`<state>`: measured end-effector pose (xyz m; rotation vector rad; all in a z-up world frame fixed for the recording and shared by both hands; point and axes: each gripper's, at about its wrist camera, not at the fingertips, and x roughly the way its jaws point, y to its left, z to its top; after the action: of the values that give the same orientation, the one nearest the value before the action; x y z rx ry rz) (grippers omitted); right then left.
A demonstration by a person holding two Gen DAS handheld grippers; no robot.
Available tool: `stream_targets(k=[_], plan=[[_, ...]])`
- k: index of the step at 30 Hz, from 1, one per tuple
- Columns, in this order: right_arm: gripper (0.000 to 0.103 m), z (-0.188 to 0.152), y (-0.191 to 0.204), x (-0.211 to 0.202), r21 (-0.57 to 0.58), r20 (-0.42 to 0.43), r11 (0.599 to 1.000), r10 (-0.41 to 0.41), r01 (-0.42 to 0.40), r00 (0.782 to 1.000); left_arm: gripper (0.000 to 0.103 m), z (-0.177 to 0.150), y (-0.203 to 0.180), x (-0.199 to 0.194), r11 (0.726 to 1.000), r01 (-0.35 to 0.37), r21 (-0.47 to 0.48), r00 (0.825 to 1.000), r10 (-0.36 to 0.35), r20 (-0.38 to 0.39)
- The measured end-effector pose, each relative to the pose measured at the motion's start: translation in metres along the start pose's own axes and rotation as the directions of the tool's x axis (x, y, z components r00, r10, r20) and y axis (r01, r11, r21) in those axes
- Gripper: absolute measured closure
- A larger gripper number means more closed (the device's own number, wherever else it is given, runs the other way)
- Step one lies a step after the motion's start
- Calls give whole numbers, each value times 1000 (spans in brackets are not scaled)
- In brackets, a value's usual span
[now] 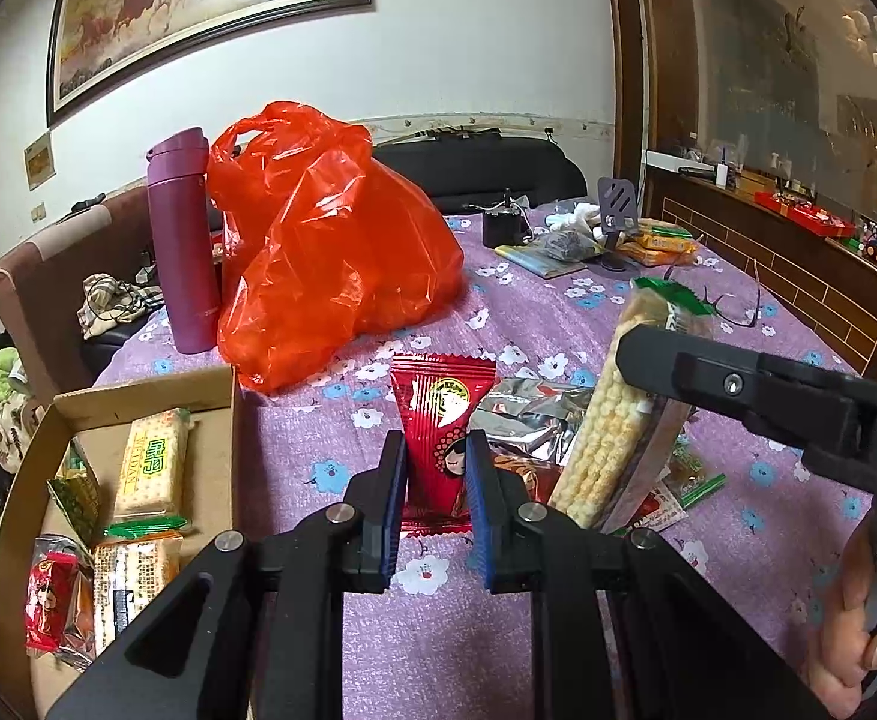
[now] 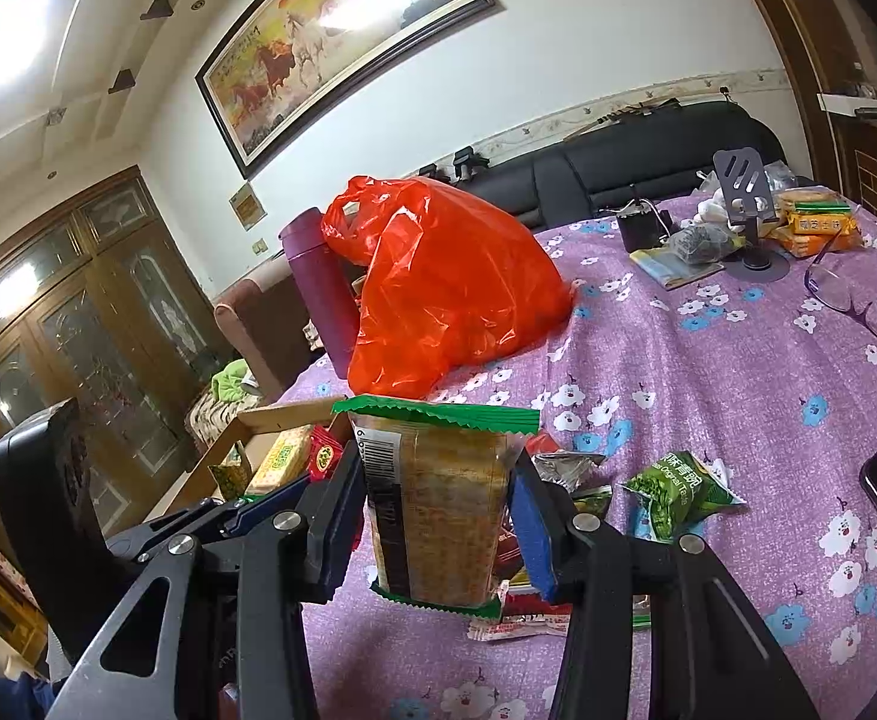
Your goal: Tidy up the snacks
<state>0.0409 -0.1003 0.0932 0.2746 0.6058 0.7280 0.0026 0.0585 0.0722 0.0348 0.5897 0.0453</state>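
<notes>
A glossy red sachet (image 1: 442,420) with crimped ends is pinched upright between the blue ribbed pads of the left gripper (image 1: 436,510). A clear cracker pack (image 2: 438,492) with green serrated ends is clamped by the right gripper (image 2: 438,516), above the flowered purple tablecloth (image 2: 708,372). Crumpled foil wrappers (image 1: 528,420) are heaped just behind. At the table's left edge, a cardboard box (image 1: 156,396) holds two cracker packs. A crinkled orange bag (image 1: 330,252) and a purple flask (image 1: 183,246) stand beyond.

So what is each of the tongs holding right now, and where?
Right tongs clamp the clear green-ended cracker packet across its middle. Left tongs grip the red foil snack packet by its lower half.
</notes>
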Motion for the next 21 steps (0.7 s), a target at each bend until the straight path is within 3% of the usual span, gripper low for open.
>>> stream_targets(k=[11,15,21], plan=[[53,7,2,-7,52,37,999,1,-2,999,85,8,16,-21,997,32,-70,998,-29,51],[53,12,27,-17,36,62,999,1,-3,998,85,7,40,-41,991,27,-128,997,-17,77],[53,12,79,-5,-13,2,997,81,-81,997,85,-7,92,-67,980,-3,-199,999,14,52]])
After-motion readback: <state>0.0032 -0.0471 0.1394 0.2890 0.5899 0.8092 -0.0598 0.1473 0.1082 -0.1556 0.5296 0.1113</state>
